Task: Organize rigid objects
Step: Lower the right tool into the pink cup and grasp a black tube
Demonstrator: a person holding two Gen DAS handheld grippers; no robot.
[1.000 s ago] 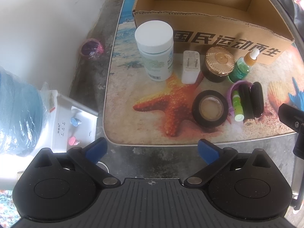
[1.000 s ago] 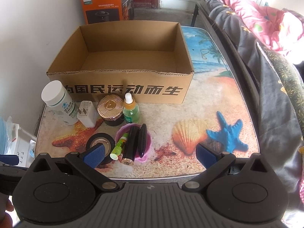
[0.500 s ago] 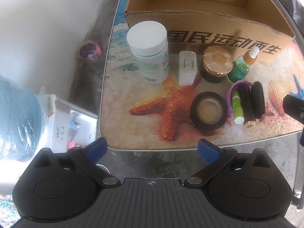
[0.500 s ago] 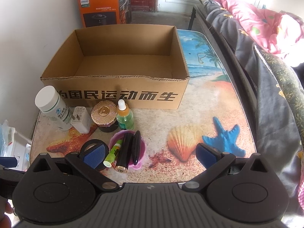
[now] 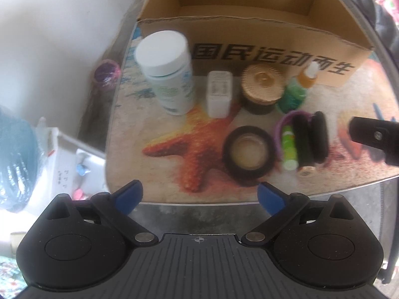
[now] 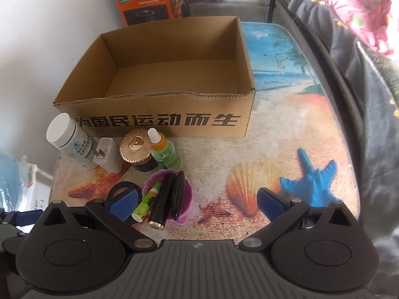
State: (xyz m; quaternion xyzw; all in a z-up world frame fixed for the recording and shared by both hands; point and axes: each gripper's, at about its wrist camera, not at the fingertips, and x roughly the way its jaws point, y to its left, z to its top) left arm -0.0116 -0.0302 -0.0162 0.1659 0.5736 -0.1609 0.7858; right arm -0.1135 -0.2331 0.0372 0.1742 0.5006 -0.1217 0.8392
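An open cardboard box [image 5: 249, 37] [image 6: 159, 109] stands at the back of the beach-print table. In front of it stand a white-capped pill bottle [image 5: 167, 69] [image 6: 67, 139], a white plug adapter [image 5: 219, 92] [image 6: 107, 155], a dark jar with a gold lid [image 5: 261, 87] [image 6: 137, 149] and a green dropper bottle [image 5: 296, 89] [image 6: 163, 149]. Nearer lie a black tape roll [image 5: 248, 154] [image 6: 119, 189] and a purple cup [image 5: 281, 129] [image 6: 184, 199] holding a green tube and two black items. My left gripper [image 5: 199, 194] and right gripper [image 6: 197, 199] are open and empty, above the table's near edge.
A white power strip [image 5: 67, 169] and a blue bag [image 5: 15, 159] lie on the floor to the left. An orange appliance box [image 6: 147, 0] stands behind the cardboard box. A bed with grey and pink bedding [image 6: 361, 49] runs along the table's right side.
Both grippers have moved forward, nearer the objects and the box. The left wrist view has also shifted left. Nothing on the table has moved.
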